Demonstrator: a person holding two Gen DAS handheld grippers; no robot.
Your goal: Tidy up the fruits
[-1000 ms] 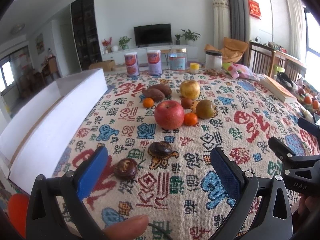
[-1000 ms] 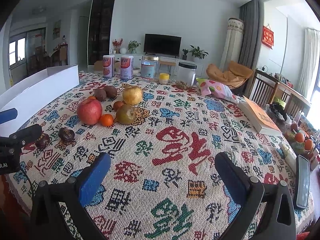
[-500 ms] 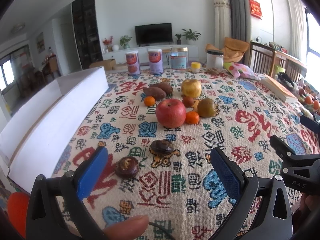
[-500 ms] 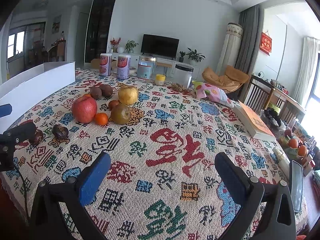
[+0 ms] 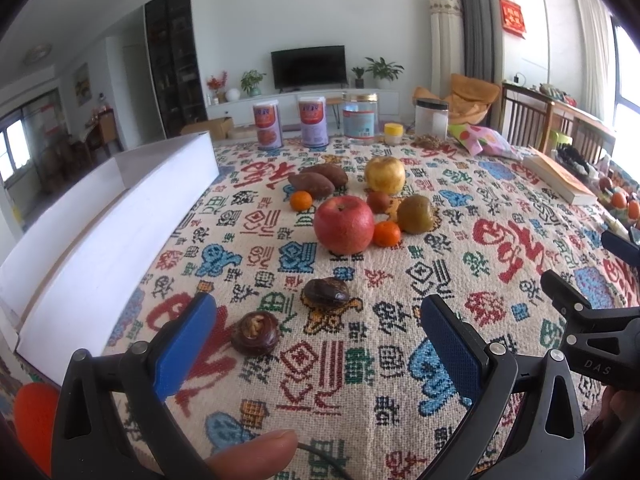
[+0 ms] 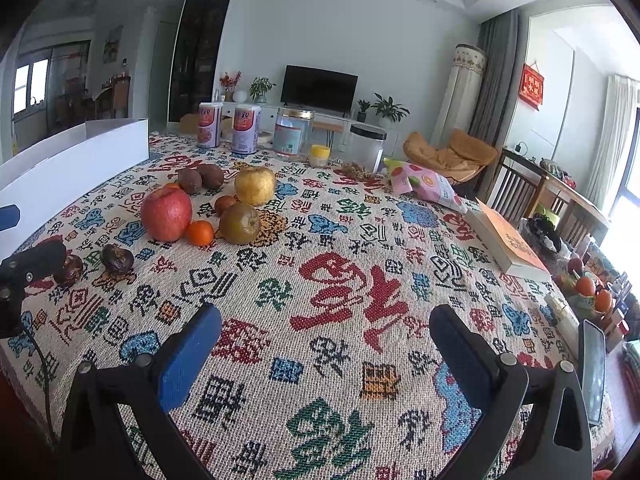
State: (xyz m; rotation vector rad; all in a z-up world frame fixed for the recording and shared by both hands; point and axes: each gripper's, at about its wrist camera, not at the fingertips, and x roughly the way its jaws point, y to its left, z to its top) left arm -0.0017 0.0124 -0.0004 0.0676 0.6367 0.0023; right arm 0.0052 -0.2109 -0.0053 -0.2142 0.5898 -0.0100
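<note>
Where patterned woven cloth (image 5: 400,360) spreads, round glossy apple (image 5: 343,224), wrinkled dark fruit (image 5: 255,333).

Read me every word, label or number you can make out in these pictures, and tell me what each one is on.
"DAS": right claw, printed on its black body.
Two pink cans: labels too blurred to read.
Clear jar: blue label unreadable.
Red wall hanging: gold characters too small.
Orange book: cover text illegible.
Tablecloth: woven stylised characters, not legible.

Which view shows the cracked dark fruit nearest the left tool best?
Left wrist: the cracked dark fruit sits close and unobstructed, just ahead of the left tool. Right wrist shows it small, partly hidden.
</note>
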